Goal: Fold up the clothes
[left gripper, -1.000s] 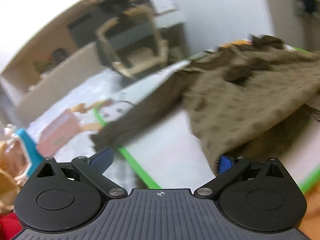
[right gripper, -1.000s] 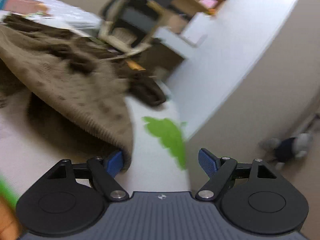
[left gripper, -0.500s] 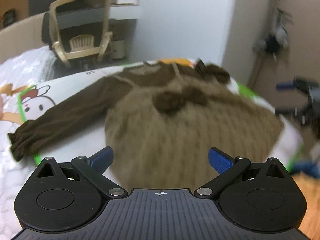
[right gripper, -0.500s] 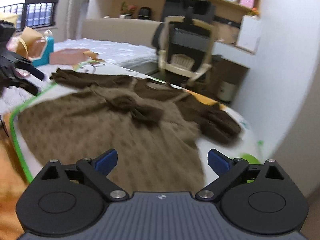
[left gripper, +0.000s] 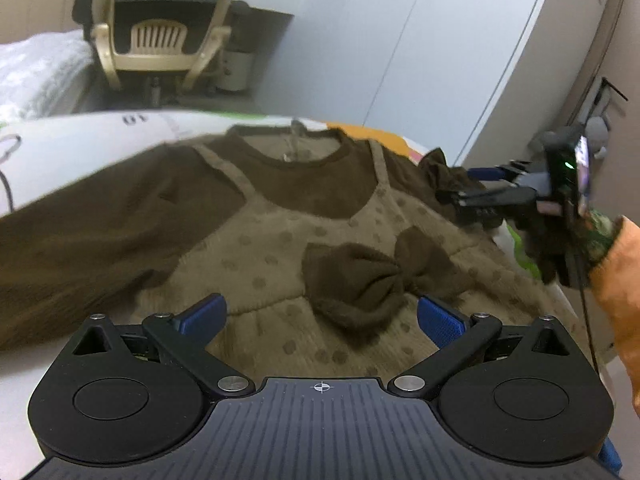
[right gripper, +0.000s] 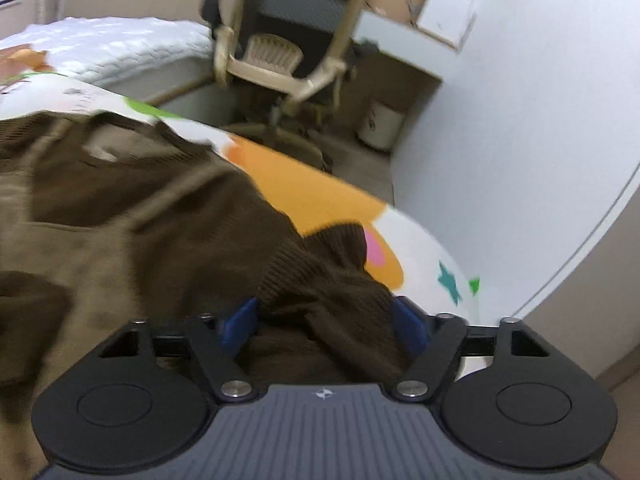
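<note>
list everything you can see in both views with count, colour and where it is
dress: one, tan with darker dots, dark brown sleeves and yoke, spread flat on the mat
bow: one, dark brown, on the dress front
sleeve cuff: one, dark brown, bunched at the mat's right edge
mat: one, white with orange and green cartoon print, under the dress
chair: one, beige frame, dark back, beyond the mat
bin: one, white, on the floor by the wall
bed: one, white quilted cover, far left
left gripper: black, blue pads, jaws open above the dress
right gripper: black, blue pads, jaws open around the sleeve cuff
person's sleeve: orange, right edge
</note>
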